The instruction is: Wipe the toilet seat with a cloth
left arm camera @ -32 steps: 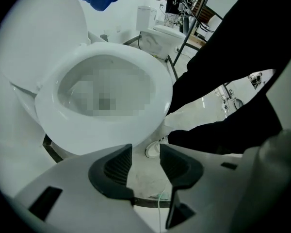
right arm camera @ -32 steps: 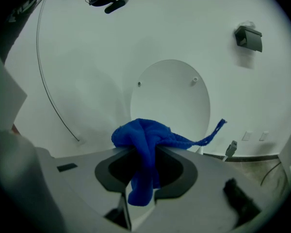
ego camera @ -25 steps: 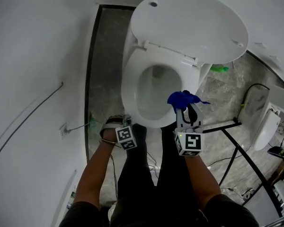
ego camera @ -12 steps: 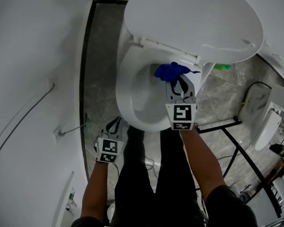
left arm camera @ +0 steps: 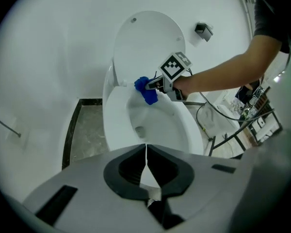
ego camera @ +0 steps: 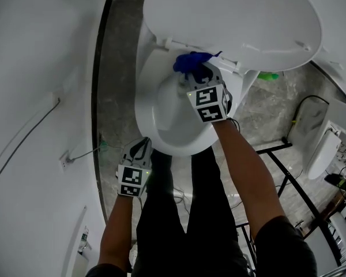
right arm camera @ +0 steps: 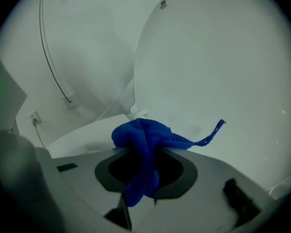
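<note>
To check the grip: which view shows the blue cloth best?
The right gripper view: the blue cloth sits close, clamped between its jaws. The head view and left gripper view show only a small, distant bunch.

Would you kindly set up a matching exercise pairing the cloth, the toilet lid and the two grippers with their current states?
1 crumpled blue cloth
2 white oval toilet lid
3 left gripper
4 right gripper

A shut, empty
B raised open
C clamped on fabric
D pinched between jaws

Pairs: 1-D; 2-B; 3-A; 4-C.
The left gripper's jaws have just been closing, with nothing between them.
</note>
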Action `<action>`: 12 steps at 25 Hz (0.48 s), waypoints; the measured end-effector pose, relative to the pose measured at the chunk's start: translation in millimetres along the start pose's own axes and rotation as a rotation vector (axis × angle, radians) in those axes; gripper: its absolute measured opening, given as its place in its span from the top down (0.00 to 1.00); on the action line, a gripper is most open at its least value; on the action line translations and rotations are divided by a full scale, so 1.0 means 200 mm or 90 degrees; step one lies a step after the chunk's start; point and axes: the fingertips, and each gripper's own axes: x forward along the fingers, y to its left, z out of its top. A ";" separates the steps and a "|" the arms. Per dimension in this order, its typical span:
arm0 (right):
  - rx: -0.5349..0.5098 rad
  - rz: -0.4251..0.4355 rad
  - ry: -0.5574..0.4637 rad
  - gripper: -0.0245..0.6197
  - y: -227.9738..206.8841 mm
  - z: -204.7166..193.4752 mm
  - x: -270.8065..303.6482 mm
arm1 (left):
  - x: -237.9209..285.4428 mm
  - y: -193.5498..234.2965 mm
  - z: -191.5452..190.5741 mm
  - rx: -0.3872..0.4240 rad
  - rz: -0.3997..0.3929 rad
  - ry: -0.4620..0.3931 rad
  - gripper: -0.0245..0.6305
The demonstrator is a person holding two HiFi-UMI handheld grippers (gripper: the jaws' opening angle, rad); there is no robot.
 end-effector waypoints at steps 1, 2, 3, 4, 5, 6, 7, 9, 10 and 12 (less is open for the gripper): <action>-0.006 0.003 0.001 0.81 -0.01 -0.01 -0.01 | 0.00 -0.02 -0.02 -0.010 -0.006 0.005 0.93; -0.012 0.002 0.004 0.81 -0.03 -0.01 -0.02 | 0.00 -0.04 -0.03 -0.026 -0.012 0.008 0.93; -0.016 0.000 0.008 0.81 -0.05 -0.03 -0.03 | -0.01 -0.06 -0.04 -0.045 -0.015 0.009 0.93; -0.017 -0.003 0.013 0.81 -0.07 -0.05 -0.04 | -0.01 -0.07 -0.05 -0.061 -0.011 0.007 0.93; -0.013 -0.006 0.018 0.81 -0.09 -0.07 -0.06 | -0.02 -0.08 -0.05 -0.076 -0.003 0.004 0.93; -0.009 -0.010 0.023 0.81 -0.11 -0.10 -0.08 | -0.02 -0.07 -0.05 -0.088 0.008 0.000 0.93; -0.004 -0.014 0.027 0.81 -0.14 -0.13 -0.10 | -0.03 -0.07 -0.05 -0.099 0.016 -0.003 0.93; 0.008 -0.022 0.034 0.81 -0.18 -0.19 -0.14 | -0.02 -0.05 -0.03 -0.109 0.028 -0.009 0.93; 0.013 -0.025 0.036 0.81 -0.20 -0.22 -0.17 | -0.01 -0.04 -0.01 -0.104 0.033 -0.013 0.93; 0.014 -0.028 0.043 0.81 -0.23 -0.28 -0.22 | 0.00 -0.02 0.04 -0.071 0.046 -0.021 0.93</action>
